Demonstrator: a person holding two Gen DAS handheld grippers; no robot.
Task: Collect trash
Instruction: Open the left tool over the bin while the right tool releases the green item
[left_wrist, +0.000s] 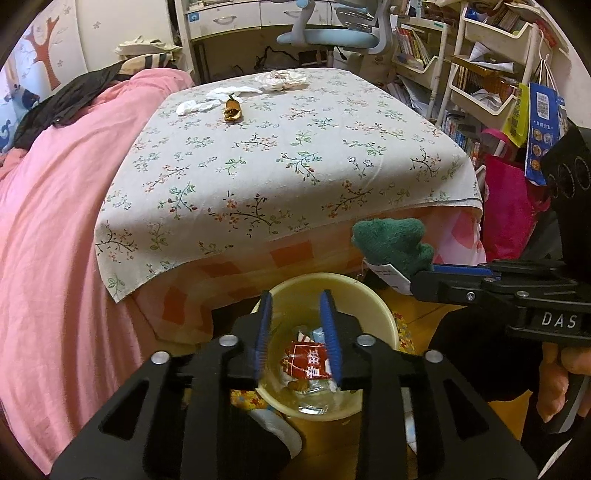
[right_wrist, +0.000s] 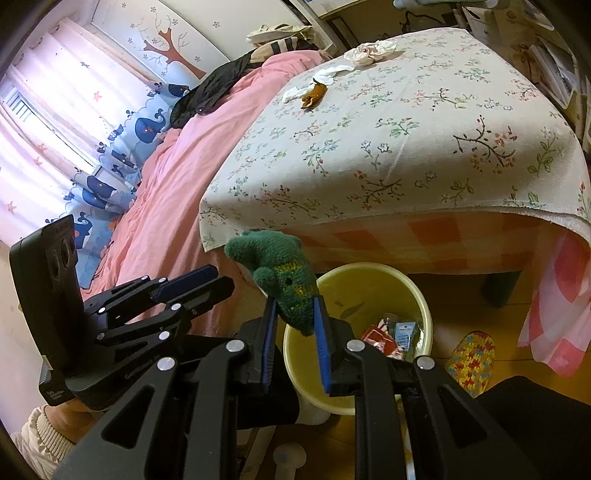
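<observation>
A pale yellow bin (left_wrist: 334, 286) (right_wrist: 373, 275) stands on the floor at the bed's foot, with a red wrapper (left_wrist: 306, 360) (right_wrist: 378, 338) and other packets inside. My left gripper (left_wrist: 295, 332) is open and empty, right above the bin. My right gripper (right_wrist: 295, 325) is shut on a green knitted sock (right_wrist: 282, 275) (left_wrist: 393, 240), held beside the bin's rim. On the floral cloth (left_wrist: 280, 155) at the far end lie white tissues (left_wrist: 280, 79) (right_wrist: 369, 51) and a brown peel (left_wrist: 231, 110) (right_wrist: 314, 95).
A pink blanket (left_wrist: 55, 221) covers the bed on the left. Shelves, bags (left_wrist: 513, 206) and a desk chair (left_wrist: 332, 33) crowd the right and back. A colourful slipper (right_wrist: 469, 360) lies on the wooden floor beside the bin.
</observation>
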